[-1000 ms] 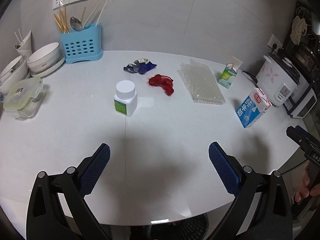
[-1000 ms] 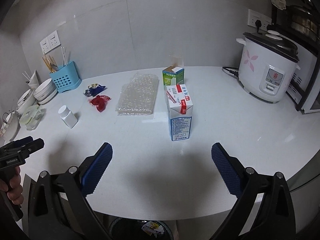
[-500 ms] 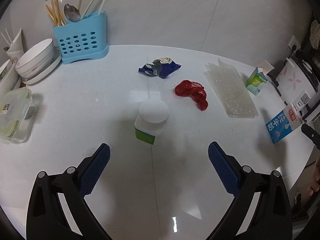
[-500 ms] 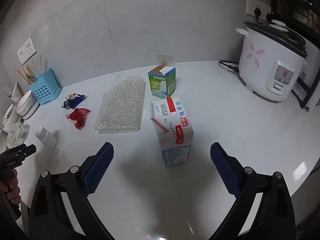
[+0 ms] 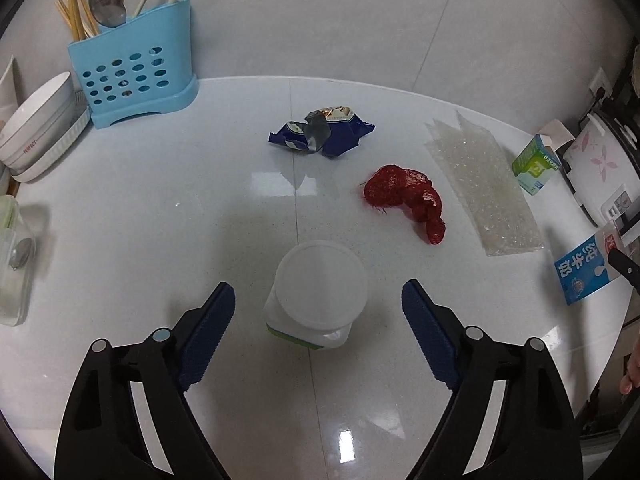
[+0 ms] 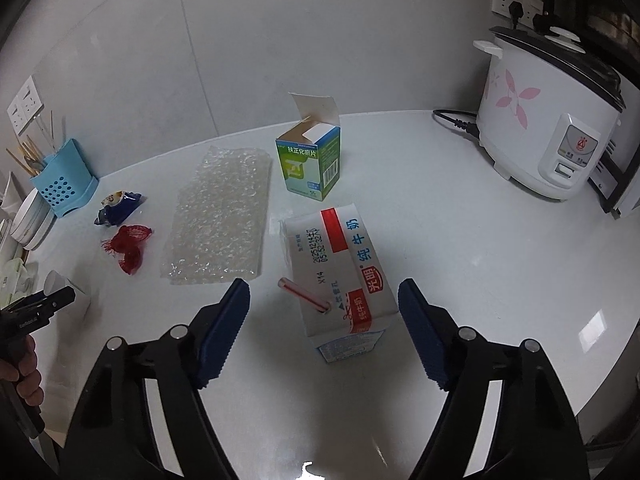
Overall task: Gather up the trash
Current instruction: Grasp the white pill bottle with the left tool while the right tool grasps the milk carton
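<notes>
A white pill bottle (image 5: 318, 294) with a green label stands on the white counter (image 5: 160, 208), between the blue pads of my left gripper (image 5: 318, 308). Its jaws are closing, with a gap still on each side. In the right wrist view a milk carton (image 6: 340, 276) with a pink straw stands between the pads of my right gripper (image 6: 324, 314), whose jaws are closing too and are not touching it. A blue snack wrapper (image 5: 322, 136), red netting (image 5: 408, 200), a bubble wrap sheet (image 5: 482, 188) and an open green medicine box (image 6: 310, 164) lie farther back.
A blue cutlery holder (image 5: 132, 76) and stacked white bowls (image 5: 38, 128) stand at the back left, a lidded container (image 5: 12, 264) at the left edge. A white rice cooker (image 6: 548, 120) with its cord sits at the back right. The left gripper (image 6: 36, 308) shows at the right view's left edge.
Both grippers have moved forward and down toward the counter. The pill bottle and the milk carton now sit between their pads, and both pairs of jaws have narrowed.
</notes>
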### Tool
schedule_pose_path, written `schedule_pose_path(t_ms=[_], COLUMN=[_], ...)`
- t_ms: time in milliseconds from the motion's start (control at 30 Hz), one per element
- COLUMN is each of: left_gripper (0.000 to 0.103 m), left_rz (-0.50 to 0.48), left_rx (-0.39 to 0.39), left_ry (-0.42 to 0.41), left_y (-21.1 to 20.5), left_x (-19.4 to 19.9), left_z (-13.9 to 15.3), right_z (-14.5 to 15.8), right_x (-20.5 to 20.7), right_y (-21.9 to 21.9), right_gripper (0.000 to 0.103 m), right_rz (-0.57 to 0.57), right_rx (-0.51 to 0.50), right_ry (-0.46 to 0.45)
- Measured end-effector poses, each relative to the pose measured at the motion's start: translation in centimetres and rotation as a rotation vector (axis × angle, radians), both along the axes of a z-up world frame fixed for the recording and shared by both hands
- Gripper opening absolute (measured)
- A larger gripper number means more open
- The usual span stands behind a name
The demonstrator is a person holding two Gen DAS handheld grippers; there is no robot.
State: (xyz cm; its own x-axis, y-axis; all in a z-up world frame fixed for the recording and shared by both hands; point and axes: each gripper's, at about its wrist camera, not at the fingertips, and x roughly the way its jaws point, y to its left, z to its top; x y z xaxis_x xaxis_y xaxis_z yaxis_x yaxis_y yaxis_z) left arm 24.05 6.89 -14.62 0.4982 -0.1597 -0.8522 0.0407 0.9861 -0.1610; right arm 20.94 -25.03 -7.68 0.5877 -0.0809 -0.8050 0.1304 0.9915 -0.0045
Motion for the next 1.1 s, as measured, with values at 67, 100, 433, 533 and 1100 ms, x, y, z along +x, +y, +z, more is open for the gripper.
schedule_pose_path(t_ms=[67, 100, 433, 533, 1100], left_gripper=[0.075, 0.073, 0.046, 0.046, 0.046], left_rz=[-0.006, -0.007, -0.013, -0.005, -0.006], left_rx=[-0.004, -0.003, -0.001, -0.008, -0.019], left_ry=[0.006, 0.007, -0.007, -0.004, -0.014], left_y=[-0.1, -0.1, 0.0, 0.0, -2.7], left_x=[0.2, 0.3, 0.4, 0.2, -3.6], left_z=[-0.3, -0.4, -0.2, 0.1, 2.3], right_z=[-0.3, -0.4, -0.7, -0.5, 1.1], right_x=[0.2, 0.2, 0.8, 0.7, -2.4], right_y=[0.0, 0.1, 0.6, 0.5, 0.4], right_gripper=[0.066, 0.064, 0.04, 0.04, 0.039], right_rz=[-0.001, -0.001, 0.006, 0.002, 0.068], right_rx=[0.002, 0.001, -0.001, 0.016, 0.06], right_ry=[0.007, 0.009, 0.023, 0.019, 0.002])
